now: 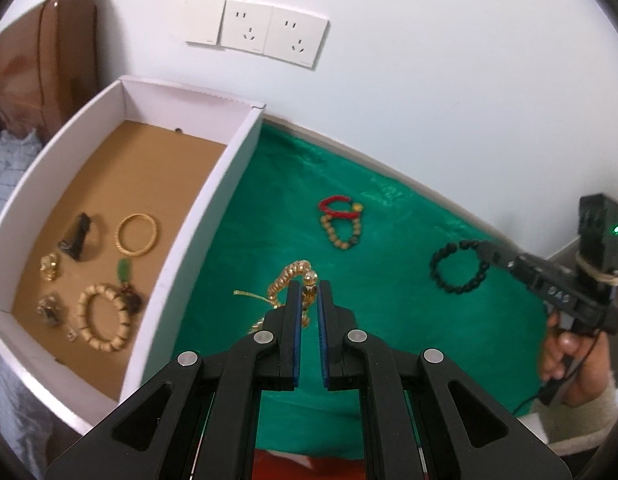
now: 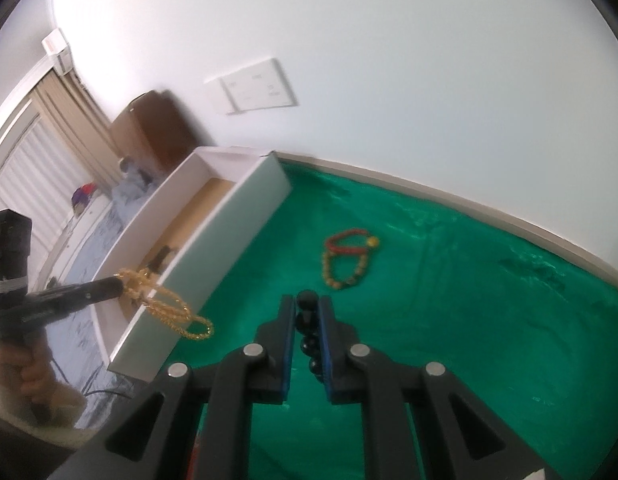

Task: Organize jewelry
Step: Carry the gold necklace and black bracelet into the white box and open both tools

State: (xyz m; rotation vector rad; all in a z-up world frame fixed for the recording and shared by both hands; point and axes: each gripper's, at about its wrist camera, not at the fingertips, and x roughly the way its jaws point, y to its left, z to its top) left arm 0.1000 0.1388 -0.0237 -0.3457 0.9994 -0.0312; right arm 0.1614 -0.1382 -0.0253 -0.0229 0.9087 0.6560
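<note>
Both tongs are busy at once above the green cloth (image 1: 389, 248) on the tabletop. The left tongs (image 1: 308, 294), at lower centre of the left wrist view, are pinched nearly closed on a gold chain necklace (image 1: 287, 280), which dangles from their tips; in the right wrist view the same chain (image 2: 165, 304) hangs at left, in front of the white box (image 2: 237, 216). The right tongs (image 2: 307, 312) are clamped narrow on a black bead bracelet (image 2: 309, 320), seen at the right of the left wrist view as a dark ring (image 1: 457, 268) hanging off the tips. A red cord bracelet (image 1: 339, 206) and a tan bead bracelet (image 1: 343, 236) lie touching on the cloth near the middle. In the box at left lie a gold bangle (image 1: 136, 235), a pale bead bracelet (image 1: 103, 318) and some small trinkets. A hand (image 1: 565, 356) grips the right tool's handle.
</note>
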